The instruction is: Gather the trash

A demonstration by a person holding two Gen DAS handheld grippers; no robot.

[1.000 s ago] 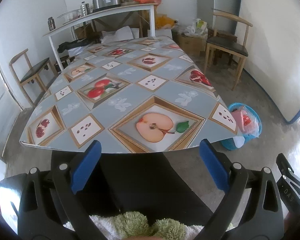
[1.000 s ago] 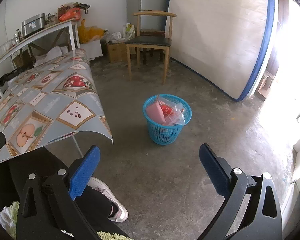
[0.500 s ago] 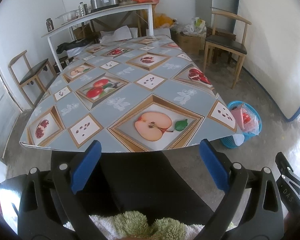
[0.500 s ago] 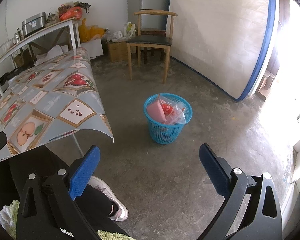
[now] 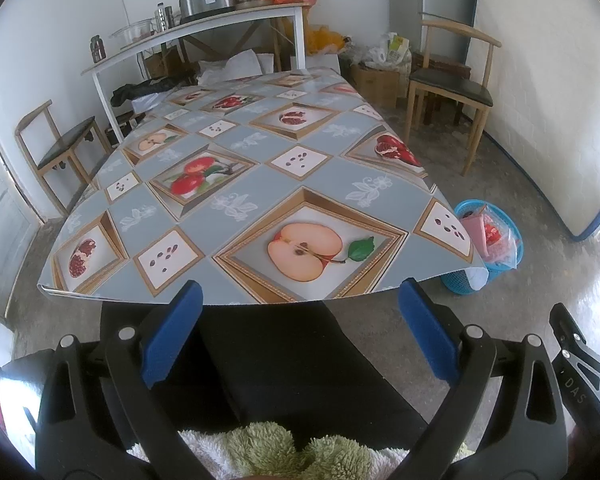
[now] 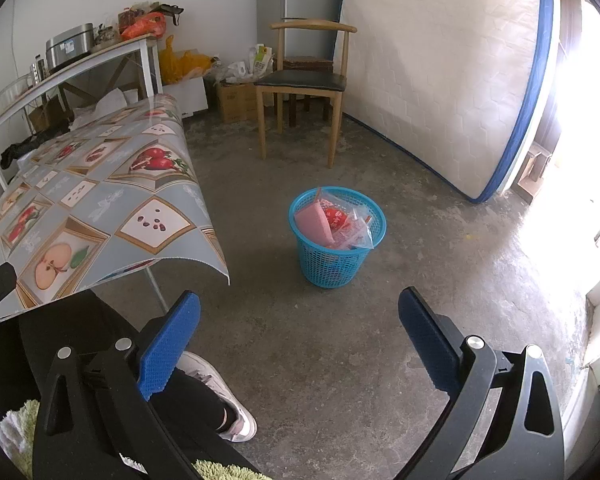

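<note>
A blue mesh basket (image 6: 336, 252) stands on the concrete floor, holding pink and red plastic wrappers (image 6: 332, 222); it also shows at the table's right corner (image 5: 500, 236) in the left wrist view. My left gripper (image 5: 300, 332) is open and empty, held low before the near edge of the fruit-print tablecloth (image 5: 252, 200). My right gripper (image 6: 300, 336) is open and empty, well short of the basket. No loose trash shows on the tablecloth.
A wooden chair (image 6: 304, 80) stands behind the basket, a mattress (image 6: 440, 72) leans on the right wall. Another chair (image 5: 56, 148) is left of the table. A cluttered white shelf (image 5: 196, 28) stands at the back. The person's dark legs (image 5: 292, 364) and shoe (image 6: 228, 400) are below.
Both views shifted only slightly; the left gripper edged a little toward the table. Both grippers stay open and empty.
</note>
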